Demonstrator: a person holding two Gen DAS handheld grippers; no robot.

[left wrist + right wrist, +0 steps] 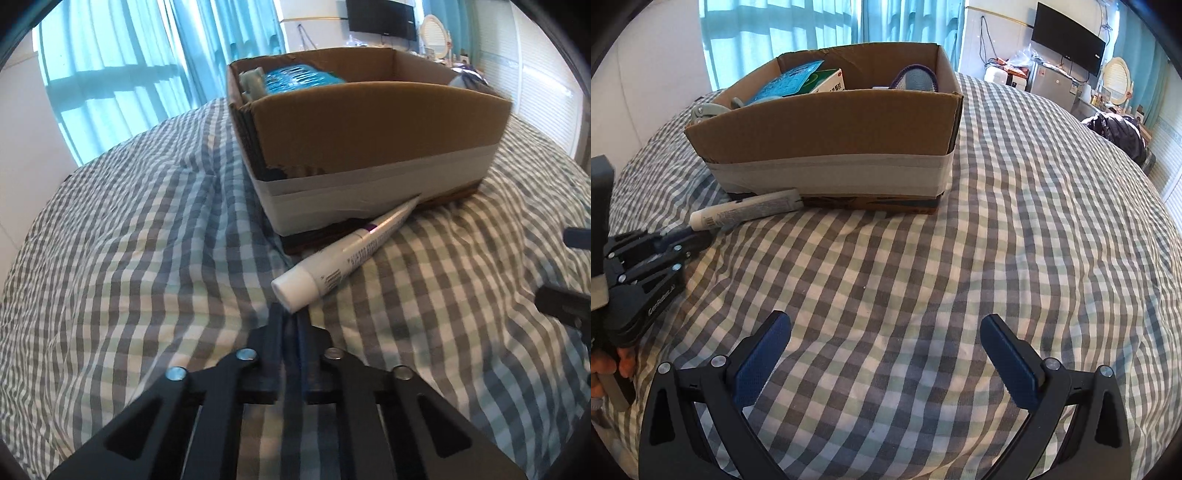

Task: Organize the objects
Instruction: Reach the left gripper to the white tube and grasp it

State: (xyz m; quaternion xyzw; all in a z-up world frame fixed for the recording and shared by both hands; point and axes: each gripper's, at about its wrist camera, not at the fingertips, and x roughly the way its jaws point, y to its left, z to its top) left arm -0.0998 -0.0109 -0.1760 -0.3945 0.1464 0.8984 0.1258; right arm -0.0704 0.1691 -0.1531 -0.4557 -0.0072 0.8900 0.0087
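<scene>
A white tube [343, 251] with a white cap lies on the checked bedspread, its flat end against the cardboard box [369, 122]. My left gripper [290, 314] is shut and empty, its tips just short of the tube's cap. The right wrist view also shows the tube [746, 212], the box [827, 125] and my left gripper [696, 236] at the cap. The box holds a blue packet [792, 83], a white carton [827, 82], a grey tool [707, 110] and a purple-rimmed item [916, 77]. My right gripper [886, 347] is open and empty over the bedspread, well in front of the box.
The checked bedspread [997, 240] covers the whole bed. Blue curtains [129, 66] hang behind the box. A TV [1067, 40], a mirror [1117, 79] and a cluttered fridge top stand at the far right. A black bag [1119, 131] sits beside the bed.
</scene>
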